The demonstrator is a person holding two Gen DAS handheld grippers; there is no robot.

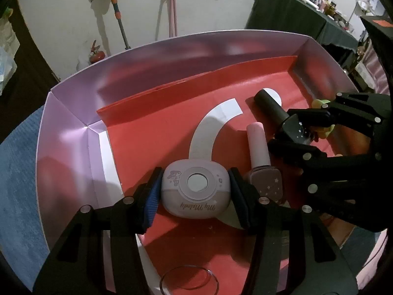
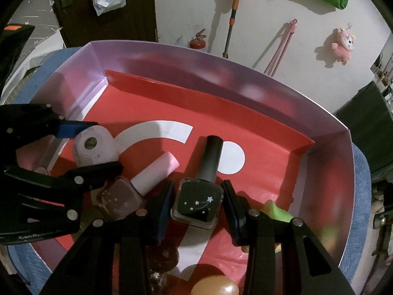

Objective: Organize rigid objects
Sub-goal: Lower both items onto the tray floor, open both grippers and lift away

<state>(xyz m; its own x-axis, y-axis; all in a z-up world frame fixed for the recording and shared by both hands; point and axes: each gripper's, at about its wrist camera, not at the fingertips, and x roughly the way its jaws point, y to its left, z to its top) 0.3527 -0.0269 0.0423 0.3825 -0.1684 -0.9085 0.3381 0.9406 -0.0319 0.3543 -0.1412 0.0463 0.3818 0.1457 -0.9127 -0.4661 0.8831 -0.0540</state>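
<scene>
From the left wrist view, the left gripper (image 1: 196, 191) is closed on a small rounded pale-lilac case (image 1: 195, 189), its blue pads pressing the case's two short sides. The case sits low over the red liner of a lilac-walled box (image 1: 73, 113), near the front-middle of the floor, so the coming move looks like a set-down straight below the gripper. Just to the right lies a mauve nail-polish bottle with a pink cap (image 1: 260, 162), its long axis running away from the camera, nearly touching the right pad. Further right, the right gripper (image 1: 298, 129) comes in from the side, clamped on a black bottle (image 1: 275, 109) whose cap points up and left. A clear glass rim (image 1: 189, 281) shows at the bottom edge.

From the right wrist view, the right gripper (image 2: 197, 201) holds the black bottle (image 2: 199, 201) by its square body, narrow grip, cap pointing away toward the box's far wall (image 2: 221, 73). The mauve bottle (image 2: 122, 196) lies just to the left, cap angled up-right. The left gripper (image 2: 91, 147) holds the case (image 2: 94, 150) further left. A green piece (image 2: 277, 210) shows beside the right finger; I cannot tell what it is.

Count: two polish bottles, one case, one box, one glass rim.
</scene>
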